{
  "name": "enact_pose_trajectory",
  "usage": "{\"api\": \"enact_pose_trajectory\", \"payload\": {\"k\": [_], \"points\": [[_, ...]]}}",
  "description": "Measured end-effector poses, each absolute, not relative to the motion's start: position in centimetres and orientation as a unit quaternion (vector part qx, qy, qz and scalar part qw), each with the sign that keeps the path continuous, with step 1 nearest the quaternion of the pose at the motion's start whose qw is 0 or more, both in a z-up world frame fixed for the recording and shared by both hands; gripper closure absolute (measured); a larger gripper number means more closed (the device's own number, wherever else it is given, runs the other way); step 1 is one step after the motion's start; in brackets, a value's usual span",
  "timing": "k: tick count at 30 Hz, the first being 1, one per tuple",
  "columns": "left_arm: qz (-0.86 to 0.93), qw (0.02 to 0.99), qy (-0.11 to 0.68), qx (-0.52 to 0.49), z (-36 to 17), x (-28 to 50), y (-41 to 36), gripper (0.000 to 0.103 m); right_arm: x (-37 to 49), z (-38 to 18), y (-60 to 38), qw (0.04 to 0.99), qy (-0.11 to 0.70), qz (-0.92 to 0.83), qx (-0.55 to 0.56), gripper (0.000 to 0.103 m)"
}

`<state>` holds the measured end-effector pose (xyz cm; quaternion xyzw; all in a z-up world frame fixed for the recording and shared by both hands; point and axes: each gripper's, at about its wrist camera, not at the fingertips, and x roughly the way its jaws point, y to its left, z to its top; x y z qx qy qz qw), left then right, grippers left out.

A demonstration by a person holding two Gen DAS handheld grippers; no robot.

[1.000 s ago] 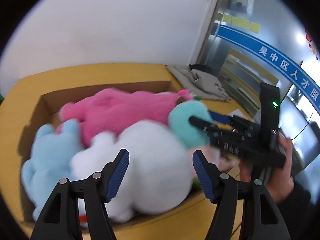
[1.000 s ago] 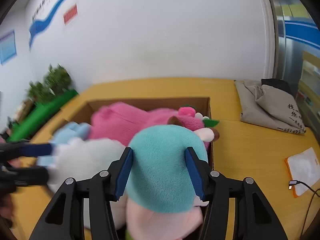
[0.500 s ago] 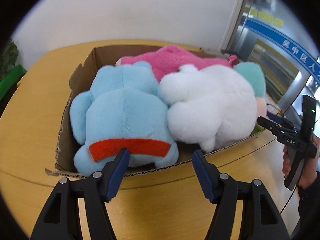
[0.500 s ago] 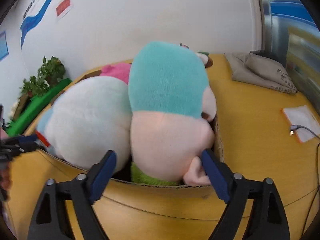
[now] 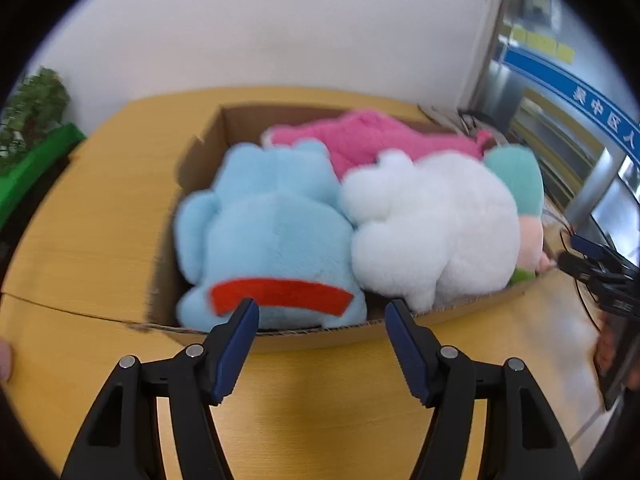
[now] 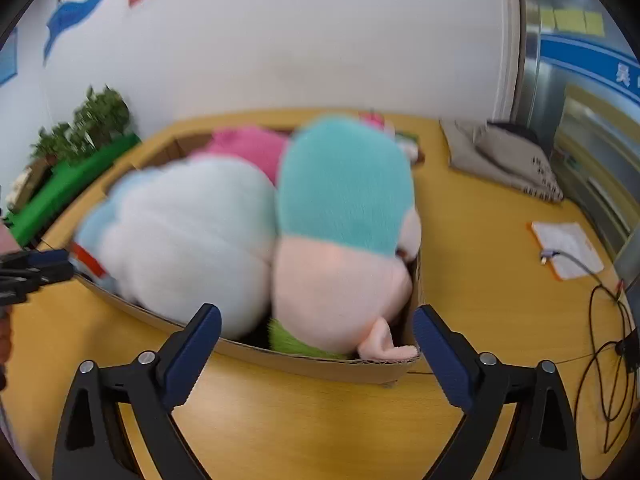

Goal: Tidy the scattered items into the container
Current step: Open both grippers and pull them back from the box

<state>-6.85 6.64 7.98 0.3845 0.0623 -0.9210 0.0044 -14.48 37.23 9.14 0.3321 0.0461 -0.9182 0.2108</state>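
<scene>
The four plush toys sat packed in the cardboard box on the worktop, the teal and pink toy at its 3 o'clock end. They looked soft, light and squashy, best pinched on a fat middle. The right gripper was opening with nothing between its fingers, and the left gripper hung open and empty

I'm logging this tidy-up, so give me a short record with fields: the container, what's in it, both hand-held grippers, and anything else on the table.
container: cardboard box on a wooden table
contents: blue plush, white plush, pink plush, teal-and-pink plush
left hand-held gripper: open, nothing between the jaws
right hand-held gripper: jaws opening, nothing between them
also on table: grey bag, notepad, cables
</scene>
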Motion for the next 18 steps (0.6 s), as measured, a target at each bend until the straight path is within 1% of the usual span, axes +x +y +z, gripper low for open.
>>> {"api": "enact_pose_trajectory", "payload": {"k": [3, 5, 7, 11, 14, 18], "points": [[-0.948, 0.038, 0.032, 0.314, 12.3, -3.5, 7.6, 0.037, -10.5, 14.4, 37.0, 0.220, 0.042, -0.935, 0.273, 0.000], [-0.962, 0.041, 0.021, 0.270, 15.6, -0.7, 8.6, 0.033, -7.7, 17.3, 36.6, 0.215, 0.051, -0.947, 0.234, 0.000], [-0.972, 0.029, 0.037, 0.231, 18.7, 2.5, 9.4, 0.020, -4.8, 19.8, 36.3, 0.202, 0.057, -0.957, 0.200, 0.000], [-0.984, -0.007, 0.073, 0.164, 23.3, 8.3, 11.3, 0.020, -1.1, 22.6, 36.3, 0.185, 0.038, -0.965, 0.181, 0.000], [-0.988, -0.029, 0.055, 0.139, 25.6, 11.1, 13.4, 0.020, 1.6, 23.9, 36.8, 0.183, 0.036, -0.969, 0.164, 0.000], [-0.990, -0.061, 0.042, 0.119, 27.3, 13.3, 15.3, 0.020, 4.5, 25.6, 37.7, 0.176, 0.041, -0.974, 0.137, 0.000]]}}
